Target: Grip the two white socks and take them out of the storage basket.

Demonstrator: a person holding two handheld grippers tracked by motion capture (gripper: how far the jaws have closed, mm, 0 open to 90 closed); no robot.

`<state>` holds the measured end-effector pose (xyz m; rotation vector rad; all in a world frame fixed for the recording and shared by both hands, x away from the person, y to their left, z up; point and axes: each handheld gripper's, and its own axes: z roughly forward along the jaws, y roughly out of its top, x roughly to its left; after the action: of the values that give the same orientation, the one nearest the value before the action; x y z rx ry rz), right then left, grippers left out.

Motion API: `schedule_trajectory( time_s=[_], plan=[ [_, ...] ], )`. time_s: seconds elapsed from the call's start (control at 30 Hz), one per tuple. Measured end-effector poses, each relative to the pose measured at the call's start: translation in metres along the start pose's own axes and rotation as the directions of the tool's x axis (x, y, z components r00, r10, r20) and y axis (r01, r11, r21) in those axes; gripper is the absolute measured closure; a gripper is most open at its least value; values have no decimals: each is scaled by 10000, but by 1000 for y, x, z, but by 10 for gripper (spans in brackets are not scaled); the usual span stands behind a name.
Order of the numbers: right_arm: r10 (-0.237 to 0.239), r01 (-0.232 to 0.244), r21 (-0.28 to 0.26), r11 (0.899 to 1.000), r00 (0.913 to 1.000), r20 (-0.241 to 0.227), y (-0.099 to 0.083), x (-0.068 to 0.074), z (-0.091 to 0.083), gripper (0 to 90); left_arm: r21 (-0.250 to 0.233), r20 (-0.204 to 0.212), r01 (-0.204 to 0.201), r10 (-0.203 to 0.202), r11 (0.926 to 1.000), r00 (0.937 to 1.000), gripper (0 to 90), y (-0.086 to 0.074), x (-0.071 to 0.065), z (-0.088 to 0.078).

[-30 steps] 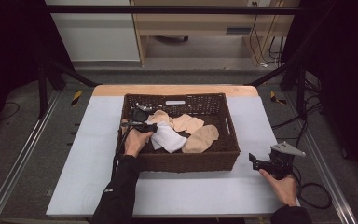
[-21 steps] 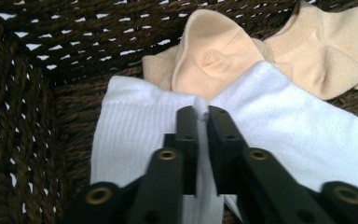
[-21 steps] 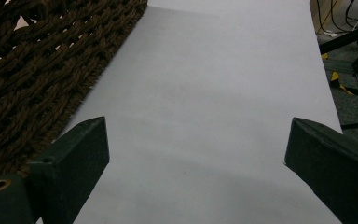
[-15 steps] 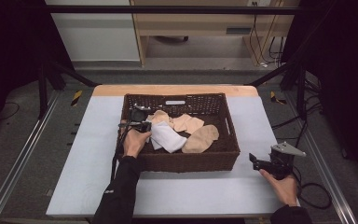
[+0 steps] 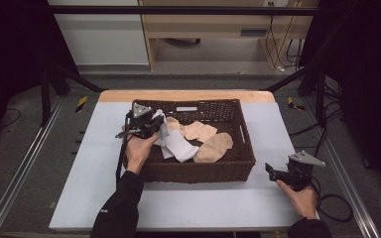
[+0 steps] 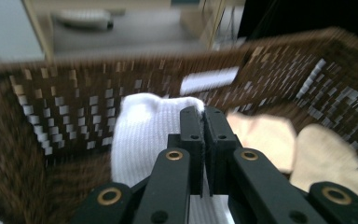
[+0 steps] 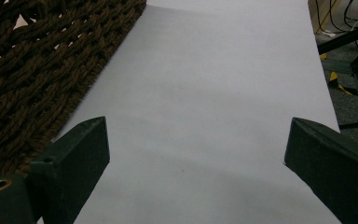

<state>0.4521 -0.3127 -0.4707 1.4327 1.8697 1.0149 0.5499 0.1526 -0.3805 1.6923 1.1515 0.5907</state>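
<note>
White sock lifted at the left end of a wicker basket

A dark woven basket (image 5: 198, 166) sits mid-table on a pale mat (image 5: 94, 168), with beige socks (image 5: 213, 147) lying to the right on its floor. The white sock (image 5: 178, 145) is at the basket's left side, its long axis trailing from the left gripper (image 5: 151, 124) down and rightward toward the near wall. That gripper's jaws are pressed together on the sock's upper edge, with white knit bunched just behind the fingertips (image 6: 192, 122). The right gripper (image 5: 274, 171) rests well apart on the mat, off the basket's near right corner, jaws spread wide and empty.
</note>
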Motion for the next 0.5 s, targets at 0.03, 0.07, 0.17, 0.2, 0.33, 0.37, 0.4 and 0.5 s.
schedule_trajectory(
  time_s=[0.03, 0.07, 0.17, 0.2, 0.33, 0.37, 0.4, 0.5],
  plan=[
    [8, -8, -3, 10000, 10000, -8, 0, 0, 0, 68, -205, 88, -9, 10, 9998, 10000, 869, 2, -1, -4],
    [-11, 11, -29, 10000, 10000, -8, 0, 0, 0, 68, -408, 125, -46, 51, 9992, 9999, 870, 5, -3, -7],
    [40, -40, -34, 10000, 10000, -19, 0, 0, -1, 68, -890, 330, -150, 180, 9959, 9993, 870, 11, -7, -18],
    [37, -37, -32, 10000, 10000, -15, 0, 0, -1, 68, -1074, 417, -146, 192, 9941, 9989, 870, 14, -9, -22],
    [54, -54, -2, 10000, 10000, -25, 0, 0, -1, 68, -1572, 690, -136, 247, 9875, 9973, 870, 22, -14, -35],
    [56, -56, 2, 10000, 10000, -30, 0, 0, -1, 69, -1709, 700, -156, 279, 9852, 9972, 870, 24, -15, -39],
    [39, -39, -11, 10000, 10000, -12, 0, 0, -1, 68, -1813, 722, -184, 320, 9833, 9969, 870, 26, -16, -42],
    [51, -51, 10, 10000, 10000, -28, 0, 0, -1, 68, -2136, 782, -192, 367, 9767, 9963, 871, 31, -16, -51]
  ],
)
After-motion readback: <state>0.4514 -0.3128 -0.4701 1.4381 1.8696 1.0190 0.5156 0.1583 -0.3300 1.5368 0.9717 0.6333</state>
